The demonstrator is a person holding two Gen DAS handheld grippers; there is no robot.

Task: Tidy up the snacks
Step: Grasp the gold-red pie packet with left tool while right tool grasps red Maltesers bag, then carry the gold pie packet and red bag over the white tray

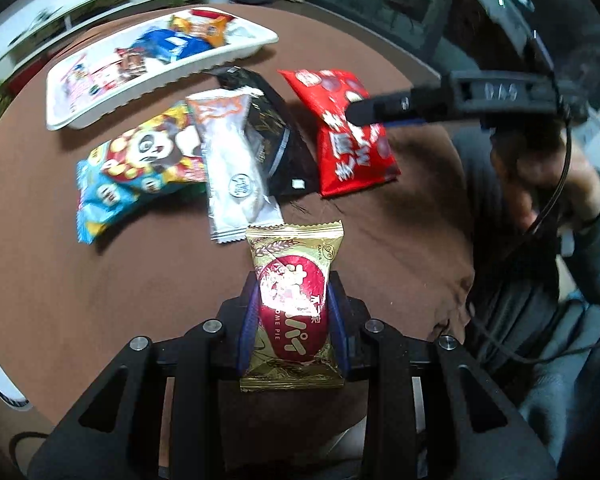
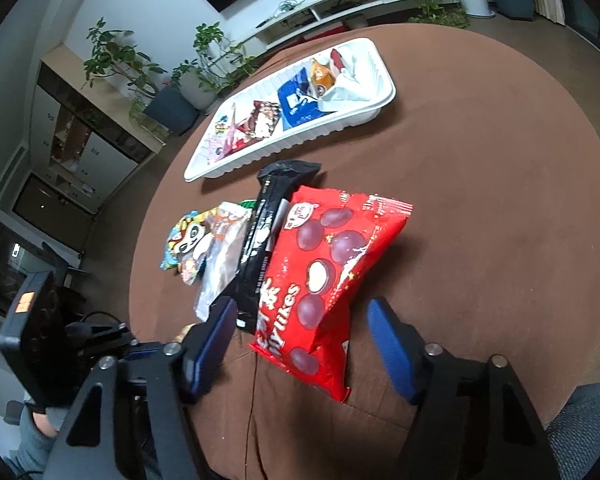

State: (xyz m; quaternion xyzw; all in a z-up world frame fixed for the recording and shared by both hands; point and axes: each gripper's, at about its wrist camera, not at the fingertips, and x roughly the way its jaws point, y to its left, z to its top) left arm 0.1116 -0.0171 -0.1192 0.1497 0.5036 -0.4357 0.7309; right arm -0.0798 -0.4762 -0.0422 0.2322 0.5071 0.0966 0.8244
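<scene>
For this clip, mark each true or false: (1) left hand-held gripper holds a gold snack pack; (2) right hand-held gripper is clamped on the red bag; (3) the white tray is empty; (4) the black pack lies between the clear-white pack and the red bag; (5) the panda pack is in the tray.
1. True: the left hand-held gripper is shut on the gold snack pack.
2. False: the right hand-held gripper is open around the red bag.
3. False: the white tray already holds snacks.
4. True: black pack, clear-white pack.
5. False: the panda pack lies on the table.
</scene>
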